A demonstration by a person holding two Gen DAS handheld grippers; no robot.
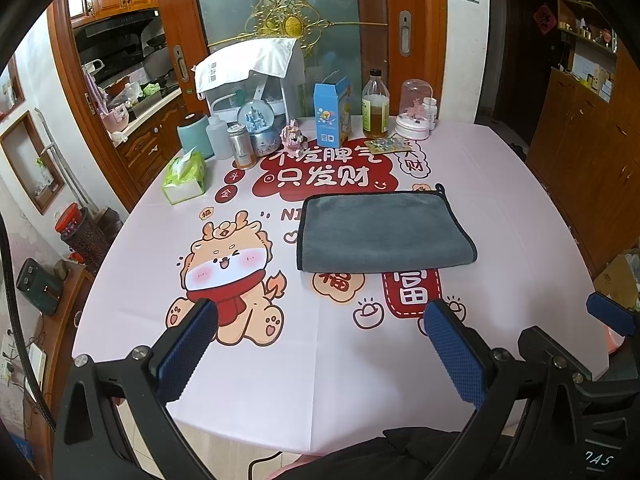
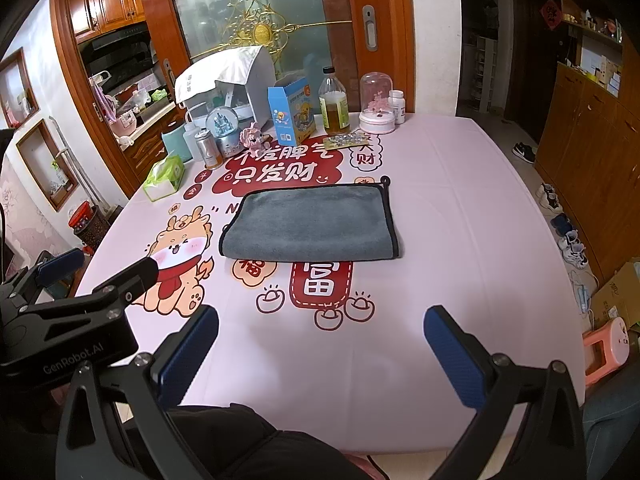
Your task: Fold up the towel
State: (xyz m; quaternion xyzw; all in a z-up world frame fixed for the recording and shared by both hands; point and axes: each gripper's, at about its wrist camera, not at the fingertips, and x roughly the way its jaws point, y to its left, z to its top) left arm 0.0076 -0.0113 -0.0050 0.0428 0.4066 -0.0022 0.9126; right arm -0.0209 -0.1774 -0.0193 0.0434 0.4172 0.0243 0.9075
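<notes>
A grey towel (image 1: 384, 232) with black trim lies folded flat on the pink printed tablecloth (image 1: 320, 380), a hanging loop at its far right corner. It also shows in the right wrist view (image 2: 312, 222). My left gripper (image 1: 320, 320) is open and empty above the table's near edge, well short of the towel. My right gripper (image 2: 320, 320) is open and empty, also near the front edge. The left gripper shows at the left of the right wrist view (image 2: 98, 268), and one blue pad of the right gripper at the right edge of the left wrist view (image 1: 612, 314).
At the back of the table stand a tissue pack (image 1: 185, 176), a tin can (image 1: 242, 146), a snow globe (image 1: 262, 128), a blue carton (image 1: 332, 114), an oil bottle (image 1: 375, 106) and a glass dome (image 1: 416, 110). Wooden cabinets (image 2: 592, 152) line the right wall, shoes below.
</notes>
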